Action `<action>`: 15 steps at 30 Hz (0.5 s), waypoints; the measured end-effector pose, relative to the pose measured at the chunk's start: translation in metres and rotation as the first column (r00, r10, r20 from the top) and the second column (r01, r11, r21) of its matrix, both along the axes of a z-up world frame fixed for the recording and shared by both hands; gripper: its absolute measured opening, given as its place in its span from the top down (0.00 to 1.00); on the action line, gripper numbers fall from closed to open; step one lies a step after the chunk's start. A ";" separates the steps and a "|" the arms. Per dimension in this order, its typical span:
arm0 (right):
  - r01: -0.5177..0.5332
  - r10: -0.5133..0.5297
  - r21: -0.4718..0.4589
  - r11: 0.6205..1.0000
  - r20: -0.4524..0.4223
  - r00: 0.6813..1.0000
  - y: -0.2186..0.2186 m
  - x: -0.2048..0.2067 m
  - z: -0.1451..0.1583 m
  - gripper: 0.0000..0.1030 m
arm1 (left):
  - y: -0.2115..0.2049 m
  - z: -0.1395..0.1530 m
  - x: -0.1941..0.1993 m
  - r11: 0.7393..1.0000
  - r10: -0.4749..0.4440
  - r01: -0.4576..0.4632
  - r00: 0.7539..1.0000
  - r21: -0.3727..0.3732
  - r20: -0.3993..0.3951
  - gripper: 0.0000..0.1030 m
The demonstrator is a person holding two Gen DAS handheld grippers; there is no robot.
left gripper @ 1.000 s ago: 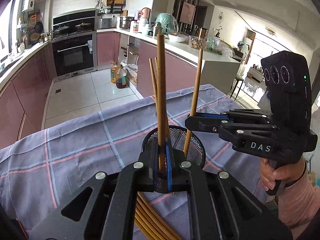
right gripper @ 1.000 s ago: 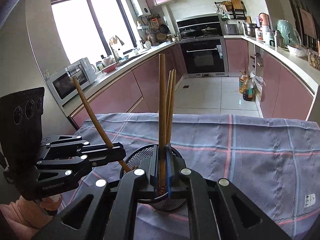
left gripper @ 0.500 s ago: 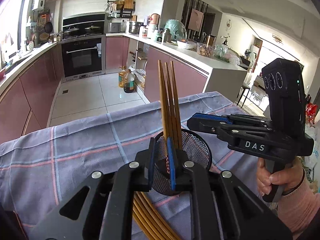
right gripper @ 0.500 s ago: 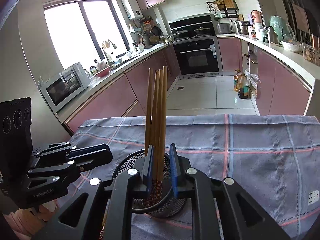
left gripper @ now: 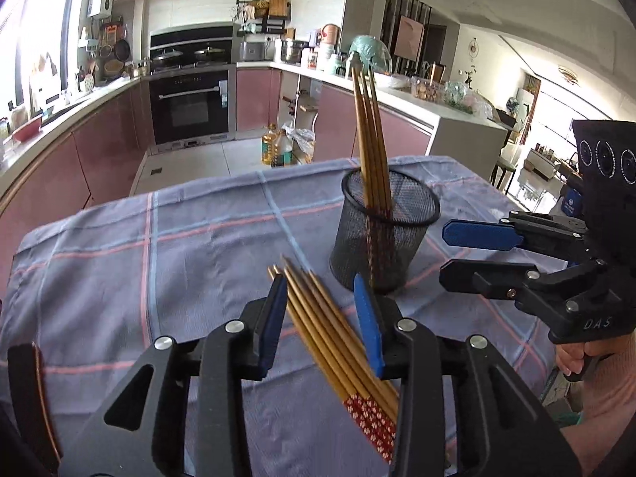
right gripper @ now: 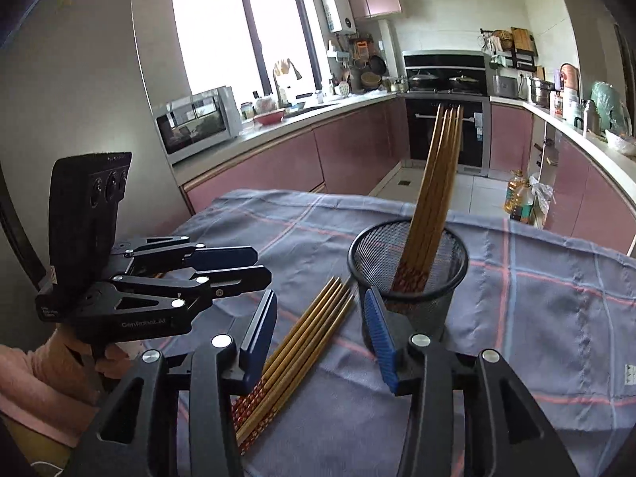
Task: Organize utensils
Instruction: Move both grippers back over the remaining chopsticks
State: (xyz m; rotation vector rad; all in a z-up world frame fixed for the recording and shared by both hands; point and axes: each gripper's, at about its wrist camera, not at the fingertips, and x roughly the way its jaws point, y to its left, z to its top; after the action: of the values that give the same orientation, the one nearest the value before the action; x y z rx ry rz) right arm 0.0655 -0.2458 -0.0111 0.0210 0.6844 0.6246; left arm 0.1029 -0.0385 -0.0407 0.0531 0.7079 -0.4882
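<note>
Both hand-held grippers have just let go of a chopstick each; those now stand w/ the others in the mesh cup [left gripper: 387,230], so we count four standing chopsticks [left gripper: 371,139] leaning as one bundle toward the upper centre of the left wrist view. Left hand-held gripper [left gripper: 324,318] has just been opening: jaws spread, nothing pinched, and it now hangs low over the loose chopsticks [left gripper: 338,342] at lower centre of frame, which run between the blue pads w/o being touched as far as we can tell. Right hand-held gripper [right gripper: 320,330] likewise has just been opening, spread and empty, w/ the same loose bundle under it at lower centre-left of its view.

For the task, we judge one drop-off done and the next pick about to start; approx. five or six sticks are left on the desk [left gripper: 179,262], which has a checked blue cloth.

The sticks are thin, golden-brown, w/ red patterned ends; the loose ones lie side by side, tips pointing toward the cup, just beside its base.
</note>
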 end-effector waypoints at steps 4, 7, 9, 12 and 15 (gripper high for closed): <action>-0.007 0.004 -0.026 1.000 -0.096 0.995 0.015 0.003 -0.032 0.58 | 0.003 -0.032 -0.005 1.000 0.008 -0.005 0.997 0.028 -0.079 0.65; -0.002 -0.004 -0.039 0.999 -0.146 0.989 0.020 0.006 -0.047 0.59 | 0.003 -0.049 -0.008 0.999 0.005 0.000 0.993 0.039 -0.118 0.65; 0.004 -0.011 -0.047 0.999 -0.163 0.987 0.021 0.007 -0.054 0.61 | 0.001 -0.056 -0.009 0.998 0.007 0.000 0.992 0.056 -0.125 0.65; 0.012 -0.022 -0.058 0.998 -0.177 0.984 0.021 0.005 -0.059 0.62 | -0.001 -0.063 -0.009 0.998 0.010 -0.001 0.990 0.060 -0.144 0.65; 0.020 -0.033 -0.073 0.997 -0.185 0.982 0.022 0.005 -0.063 0.62 | -0.001 -0.069 -0.008 0.998 0.014 -0.005 0.987 0.060 -0.160 0.65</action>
State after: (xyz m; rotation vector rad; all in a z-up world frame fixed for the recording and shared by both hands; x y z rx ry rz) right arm 0.0707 -0.2239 -0.0737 0.0225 0.8853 0.5771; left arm 0.0950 -0.0391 -0.1099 0.0666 0.8801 -0.4658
